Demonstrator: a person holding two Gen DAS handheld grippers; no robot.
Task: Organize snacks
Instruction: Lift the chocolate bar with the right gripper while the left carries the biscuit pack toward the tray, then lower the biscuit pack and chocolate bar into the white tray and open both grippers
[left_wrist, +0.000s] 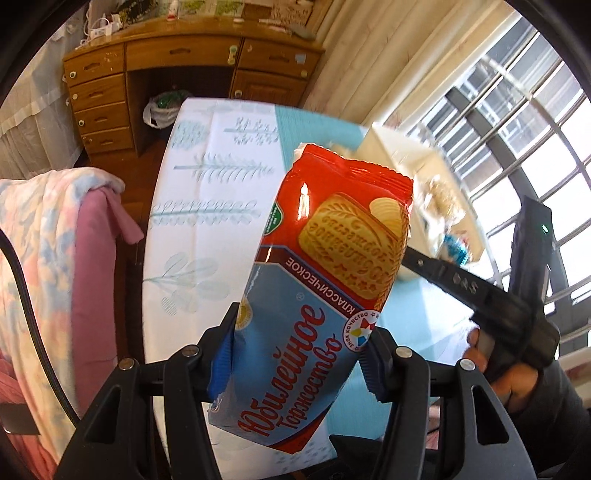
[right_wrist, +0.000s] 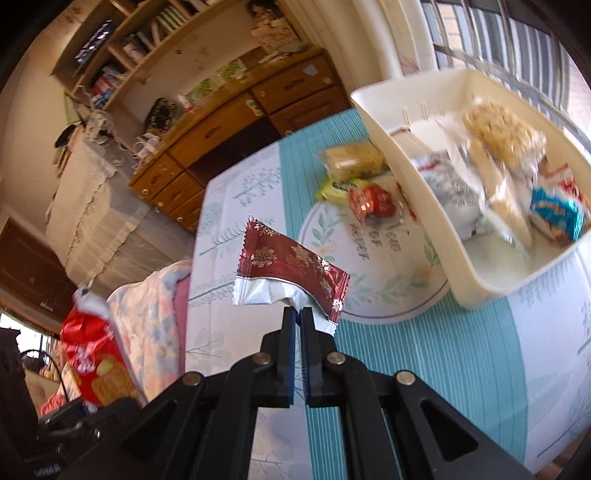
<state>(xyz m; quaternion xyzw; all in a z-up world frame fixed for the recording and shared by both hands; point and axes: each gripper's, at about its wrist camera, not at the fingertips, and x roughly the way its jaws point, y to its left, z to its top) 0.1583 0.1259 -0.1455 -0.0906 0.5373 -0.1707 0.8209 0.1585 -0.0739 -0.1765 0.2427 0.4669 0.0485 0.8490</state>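
The left tool (left_wrist: 299, 354) grasps a big cookie pack (left_wrist: 325, 258) by its blue end, up in the air over the desk (left_wrist: 207, 229). The right tool (right_wrist: 298, 314) is clenched on the edge of a small dark red candy wrapper (right_wrist: 291, 266), also off the desk. Ahead and to its right sits a white bin (right_wrist: 402, 147) with snacks inside. Three more snacks (right_wrist: 354, 177) lie just beside the bin.

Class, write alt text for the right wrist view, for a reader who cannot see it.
The right gripper pinches a small red snowflake-print packet above a table with a blue and white cloth. To the right, a cream bin already holds several snacks, and three more wrapped snacks lie on the cloth beside it.
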